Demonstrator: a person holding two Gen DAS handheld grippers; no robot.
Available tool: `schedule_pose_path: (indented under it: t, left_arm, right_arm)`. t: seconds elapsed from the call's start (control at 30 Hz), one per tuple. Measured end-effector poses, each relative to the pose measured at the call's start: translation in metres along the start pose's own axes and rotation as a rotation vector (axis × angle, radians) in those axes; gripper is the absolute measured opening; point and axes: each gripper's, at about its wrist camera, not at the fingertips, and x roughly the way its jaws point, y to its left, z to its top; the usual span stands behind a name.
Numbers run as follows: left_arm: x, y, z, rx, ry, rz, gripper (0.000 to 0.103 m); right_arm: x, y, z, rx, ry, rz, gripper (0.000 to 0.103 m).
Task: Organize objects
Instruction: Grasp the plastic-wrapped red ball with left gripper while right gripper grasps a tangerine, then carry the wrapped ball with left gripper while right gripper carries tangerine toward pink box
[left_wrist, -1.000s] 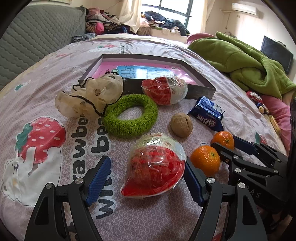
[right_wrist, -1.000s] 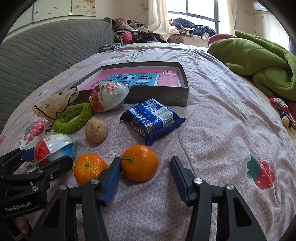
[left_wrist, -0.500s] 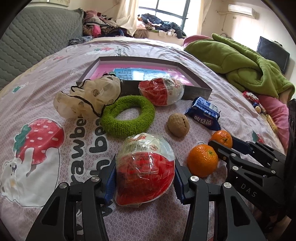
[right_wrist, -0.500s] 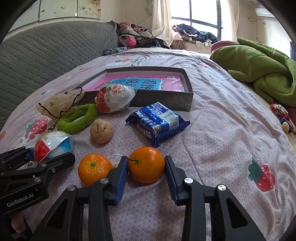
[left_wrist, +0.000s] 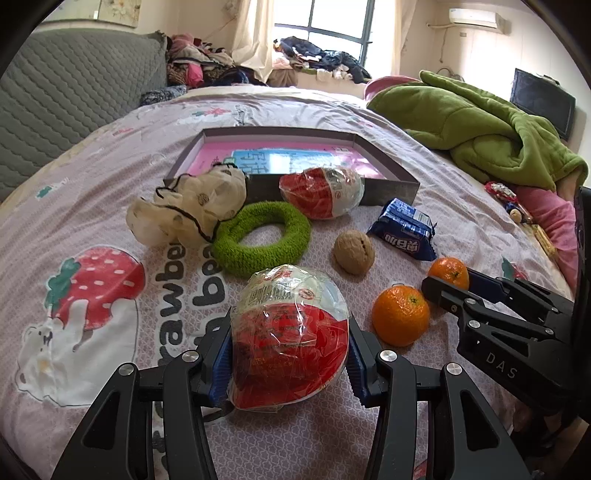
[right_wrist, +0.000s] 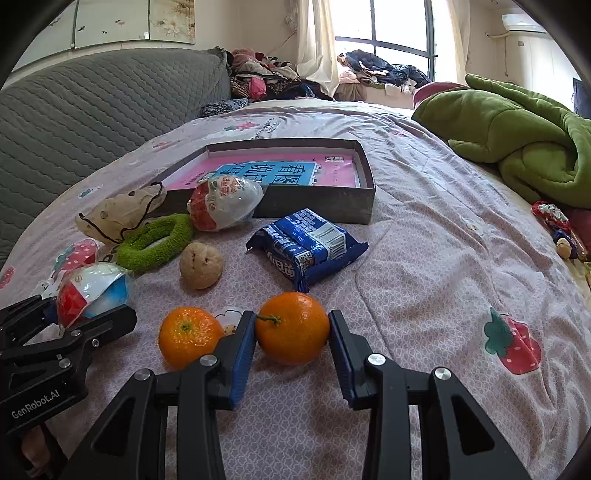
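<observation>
Left wrist view, left tongs (left_wrist: 290, 354) clenched on a wrapped red-and-white egg (left_wrist: 290, 332) on the bed (left_wrist: 110, 184), right tongs (right_wrist: 291, 341) grasping 1 orange (right_wrist: 292, 328), second orange (right_wrist: 188, 336) just beside, open box (right_wrist: 317, 206) beyond.

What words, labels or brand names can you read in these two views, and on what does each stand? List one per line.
"GenRobot.AI": on the left gripper body.
"DAS": on the right gripper body.
"awbe" and "bea", partly hidden: on the bedsheet.
Large Chinese characters: on the blue panel in the box; not reliably legible.
Print on the blue snack packet and the wrapped egg: too small.
</observation>
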Motion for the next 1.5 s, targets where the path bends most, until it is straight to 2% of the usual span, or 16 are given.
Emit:
schedule_pose_path:
  t: [0.63, 1.1, 1.5]
  left_arm:
    - [-0.011, 0.003, 0.022, -0.014, -0.073, 0.017, 0.052]
    - [-0.003, 0.024, 0.057, -0.065, -0.124, 0.039, 0.052]
    - [0.009, 0.027, 0.090, -0.075, -0.140, 0.014, 0.052]
  right_arm:
    - [-0.009, 0.004, 0.020, -0.007, -0.064, 0.028, 0.040]
    - [-0.001, -0.005, 0.051, -0.023, -0.118, 0.023, 0.040]
    - [0.007, -0.008, 0.082, -0.041, -0.163, 0.019, 0.040]
